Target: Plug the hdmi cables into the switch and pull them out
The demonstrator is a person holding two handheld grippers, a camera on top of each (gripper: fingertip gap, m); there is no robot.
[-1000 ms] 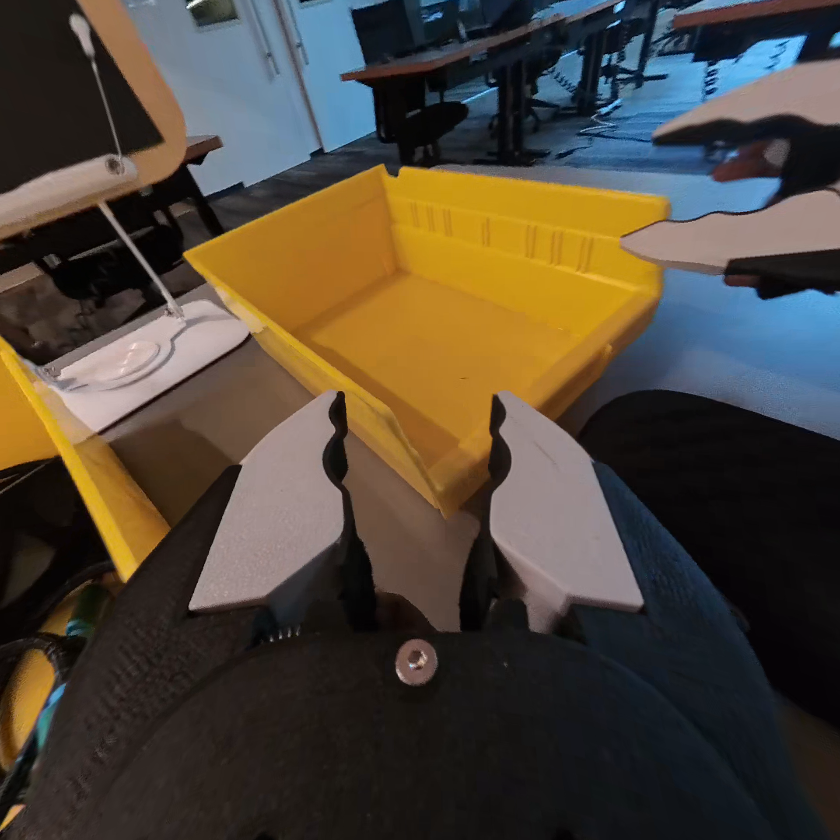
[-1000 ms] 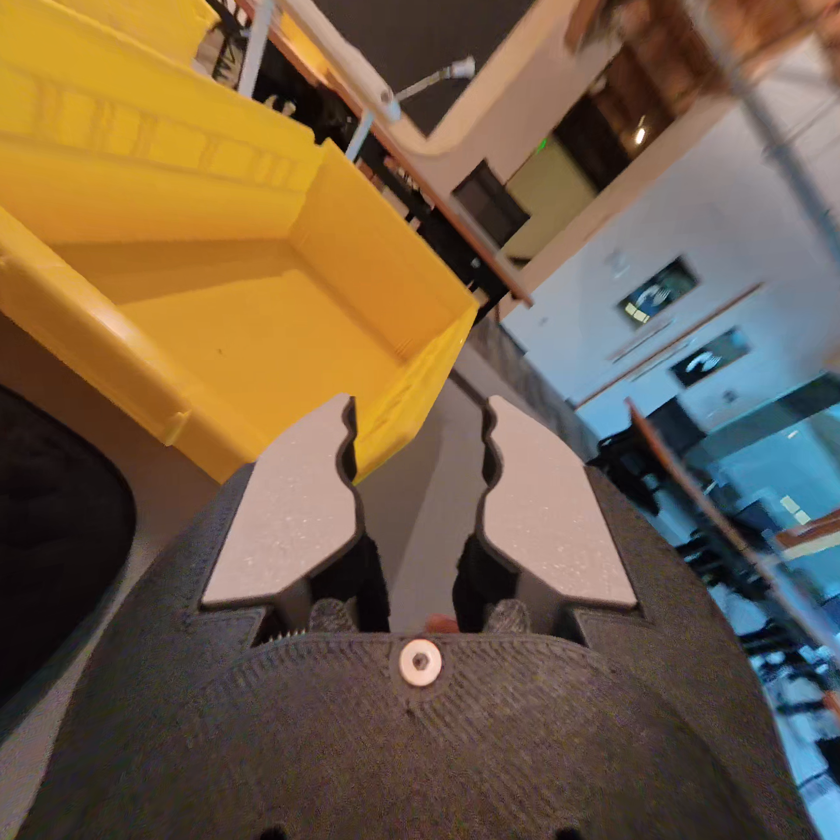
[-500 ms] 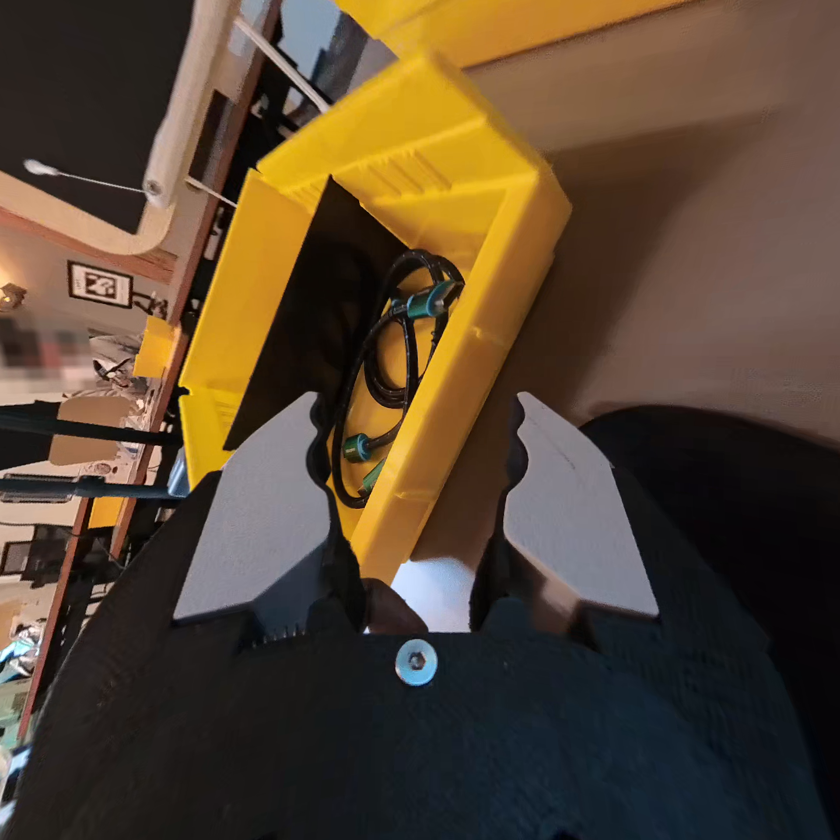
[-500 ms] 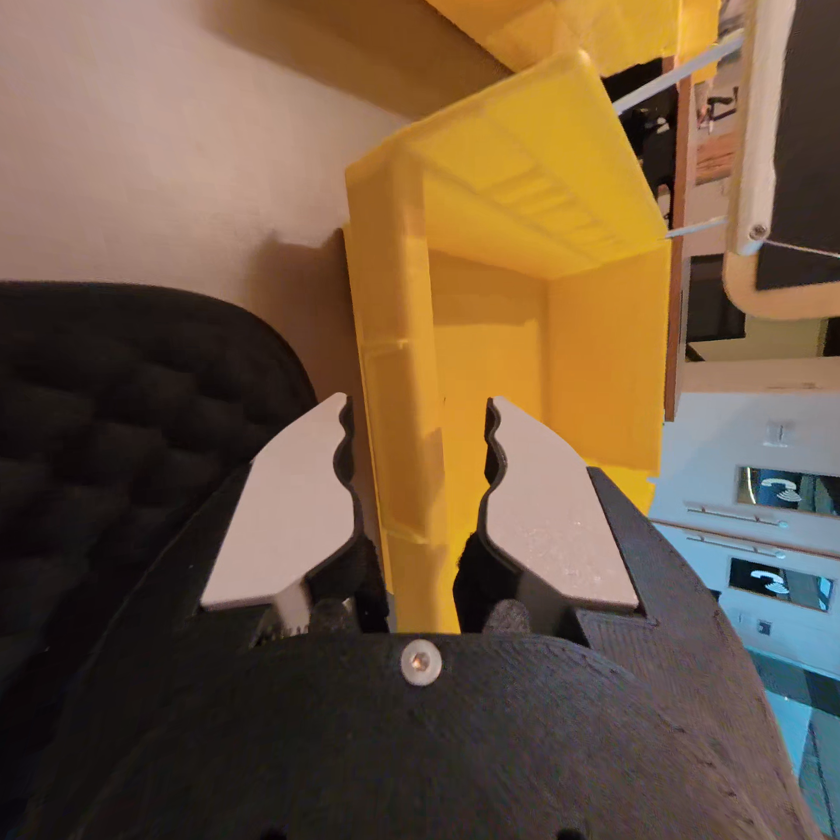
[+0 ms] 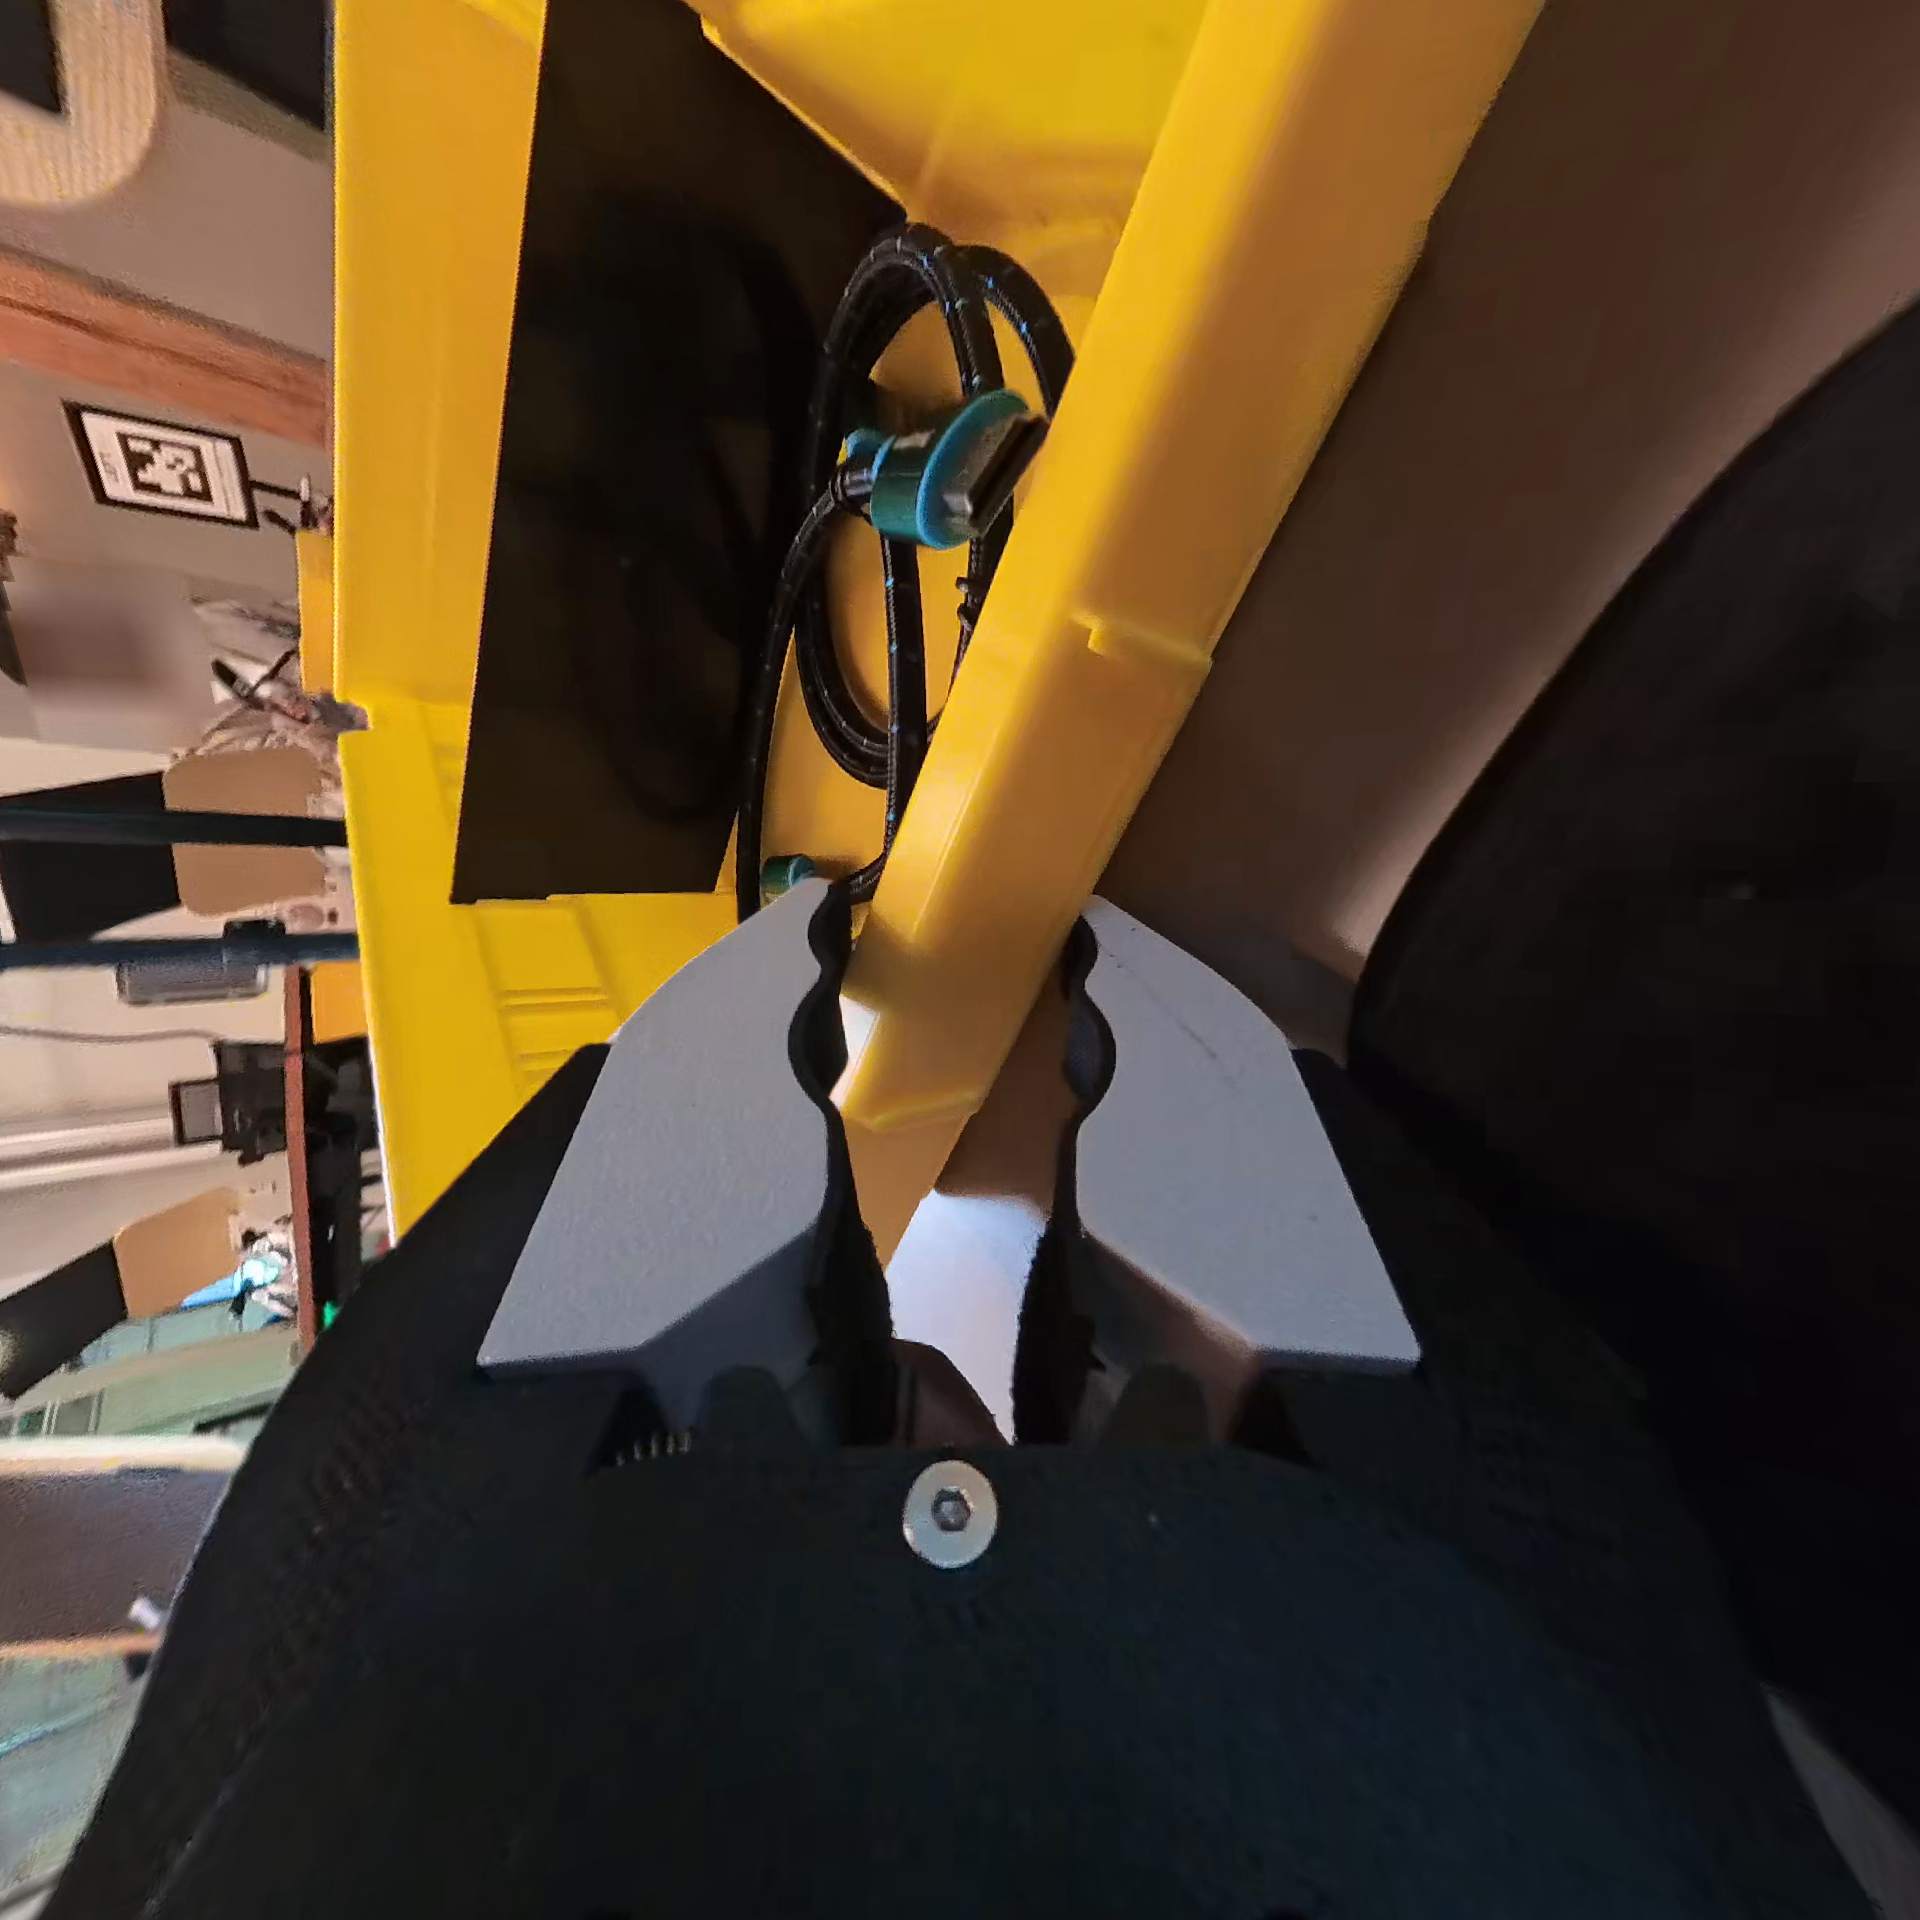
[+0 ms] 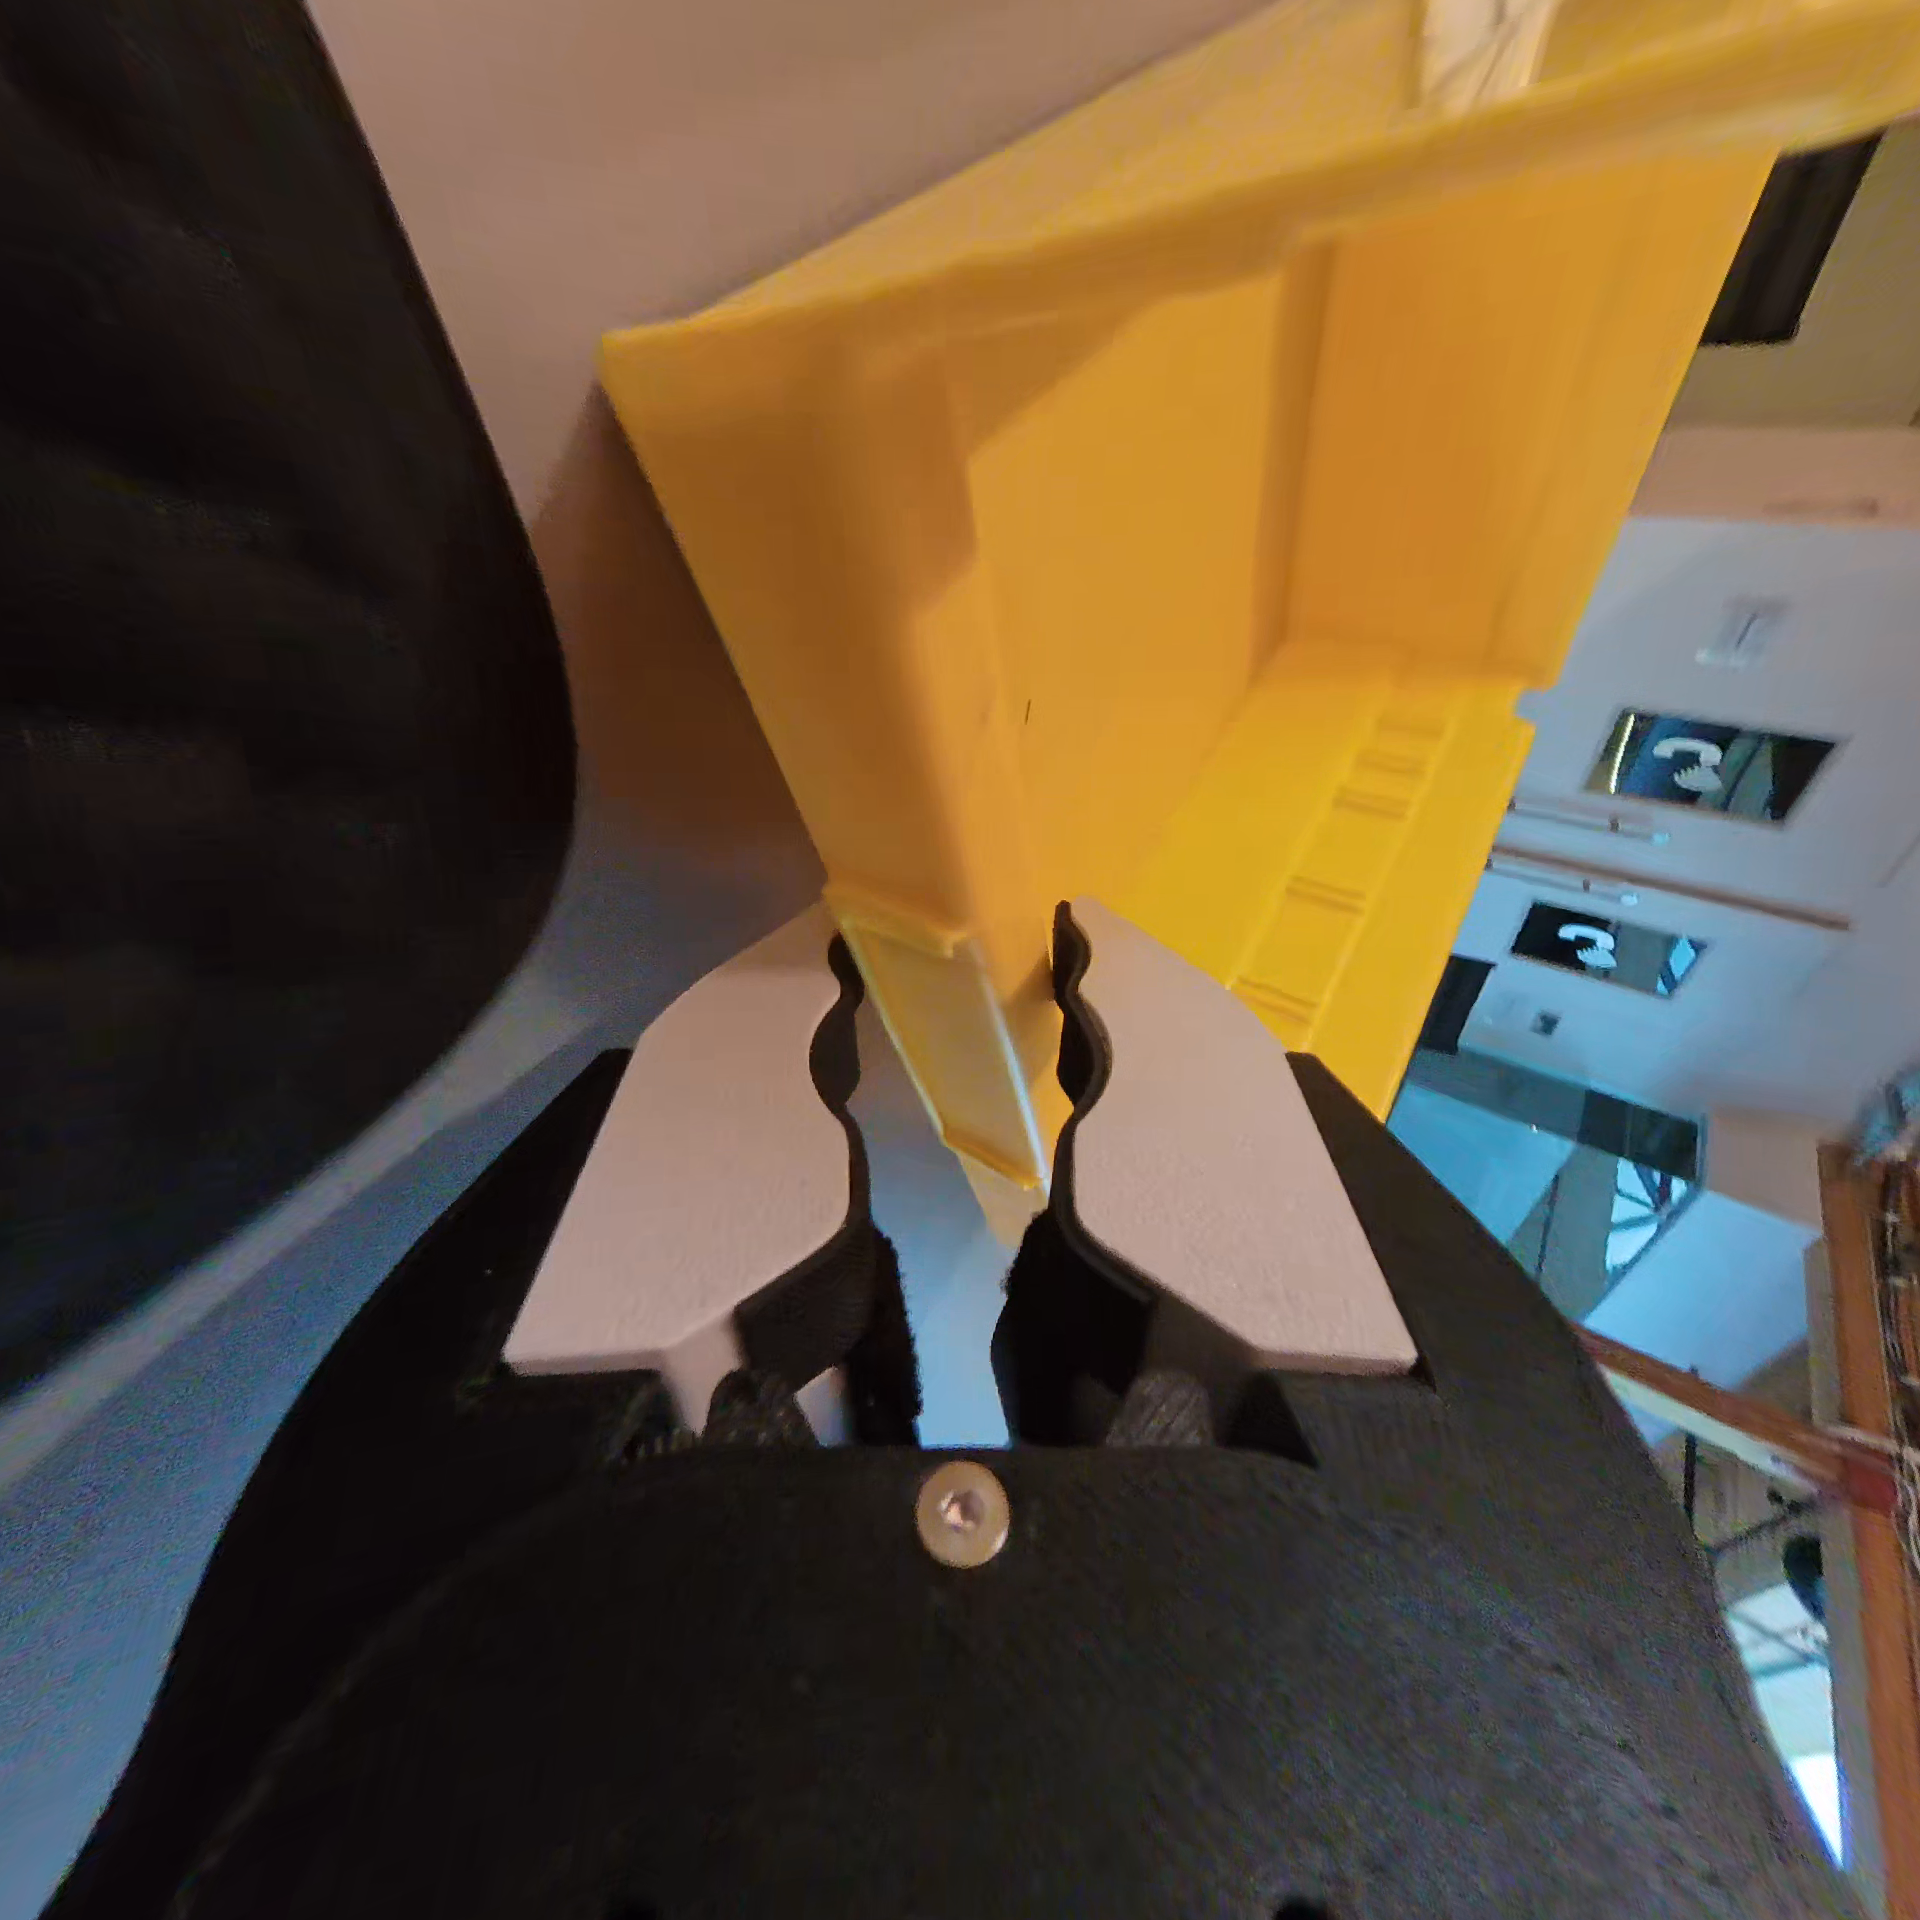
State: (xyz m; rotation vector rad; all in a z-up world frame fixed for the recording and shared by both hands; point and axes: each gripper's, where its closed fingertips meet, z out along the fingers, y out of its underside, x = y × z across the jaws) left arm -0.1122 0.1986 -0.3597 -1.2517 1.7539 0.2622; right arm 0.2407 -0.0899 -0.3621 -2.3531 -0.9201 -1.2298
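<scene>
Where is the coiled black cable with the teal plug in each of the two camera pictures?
Left wrist view: the cable lies inside a yellow bin, upper centre, beside a black box.
Right wrist view: not in it; this yellow bin shows nothing inside.
Shared landmark: the dark pad on the table.

- Bright yellow plastic bin [image 5: 1226, 436], plain, with a flat black rectangular panel [image 5: 665, 540] inside.
- Black braided cable [image 5: 904, 665] flecked with blue; teal collar and dark metal tip on its plug [image 5: 951, 468].
- Pale grey fingers [image 5: 707, 1143] on a textured black gripper body.
- Second plain yellow plastic bin [image 6: 1143, 582].
- Beige tabletop [image 6: 623, 156] under a black cushioned pad [image 6: 208, 623].
</scene>
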